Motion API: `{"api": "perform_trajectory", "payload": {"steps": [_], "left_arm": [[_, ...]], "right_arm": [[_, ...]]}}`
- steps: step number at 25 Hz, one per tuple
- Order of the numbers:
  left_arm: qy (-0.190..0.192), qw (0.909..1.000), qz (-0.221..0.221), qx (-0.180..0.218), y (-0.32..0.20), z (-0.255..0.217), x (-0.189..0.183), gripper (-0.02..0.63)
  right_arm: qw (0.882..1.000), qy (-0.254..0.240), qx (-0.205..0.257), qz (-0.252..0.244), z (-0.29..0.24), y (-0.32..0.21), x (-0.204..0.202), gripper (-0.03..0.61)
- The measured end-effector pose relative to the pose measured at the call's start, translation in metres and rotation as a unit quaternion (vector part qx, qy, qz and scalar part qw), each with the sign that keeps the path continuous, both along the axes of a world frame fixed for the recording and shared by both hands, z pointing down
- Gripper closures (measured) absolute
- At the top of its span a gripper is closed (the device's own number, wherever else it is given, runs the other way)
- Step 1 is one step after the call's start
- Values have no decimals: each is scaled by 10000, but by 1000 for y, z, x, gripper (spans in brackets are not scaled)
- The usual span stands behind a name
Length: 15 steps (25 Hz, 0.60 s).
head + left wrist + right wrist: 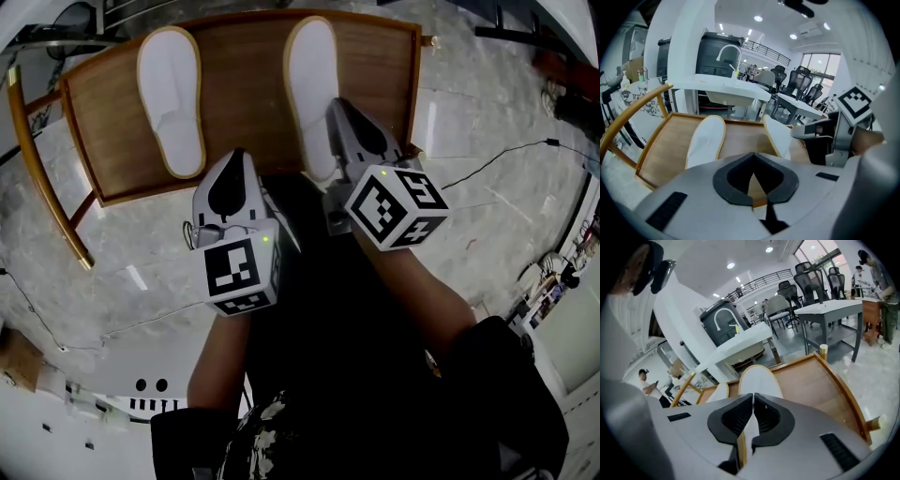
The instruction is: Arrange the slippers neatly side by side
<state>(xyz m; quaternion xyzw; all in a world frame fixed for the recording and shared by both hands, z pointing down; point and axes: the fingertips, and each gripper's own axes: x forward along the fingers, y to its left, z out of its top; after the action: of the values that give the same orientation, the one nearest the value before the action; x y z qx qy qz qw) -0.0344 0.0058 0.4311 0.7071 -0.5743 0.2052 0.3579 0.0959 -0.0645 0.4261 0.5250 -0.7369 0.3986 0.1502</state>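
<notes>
Two white slippers with tan rims lie soles up on a wooden chair seat (244, 84). The left slipper (171, 98) lies alone at the seat's left. My right gripper (337, 108) is shut on the rim of the right slipper (311, 66), towards its near end. In the right gripper view, the white slipper (759, 380) and its tan edge run between the closed jaws of the right gripper (753, 397). My left gripper (236, 157) hovers at the seat's front edge between the two slippers, shut and holding nothing. From the left gripper (753, 157), both slippers (705, 140) (778, 138) lie ahead.
The chair's curved wooden backrest (37, 169) arcs along the left. Marble floor surrounds the chair, with a black cable (506, 155) trailing at the right. Desks and office chairs (820, 291) stand farther off.
</notes>
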Motion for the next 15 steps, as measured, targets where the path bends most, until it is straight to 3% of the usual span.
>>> {"api": "perform_trajectory", "payload": {"steps": [7, 13, 15], "left_arm": [[-126, 9998, -157, -91, 13, 1, -17, 612], [-142, 9997, -206, -80, 17, 3, -24, 612], [-128, 9997, -198, -55, 16, 3, -24, 612]], "right_arm": [[9987, -109, 22, 492, 19, -9, -11, 571], [9993, -210, 193, 243, 28, -14, -25, 566], [9989, -278, 376, 77, 25, -15, -30, 494]]}}
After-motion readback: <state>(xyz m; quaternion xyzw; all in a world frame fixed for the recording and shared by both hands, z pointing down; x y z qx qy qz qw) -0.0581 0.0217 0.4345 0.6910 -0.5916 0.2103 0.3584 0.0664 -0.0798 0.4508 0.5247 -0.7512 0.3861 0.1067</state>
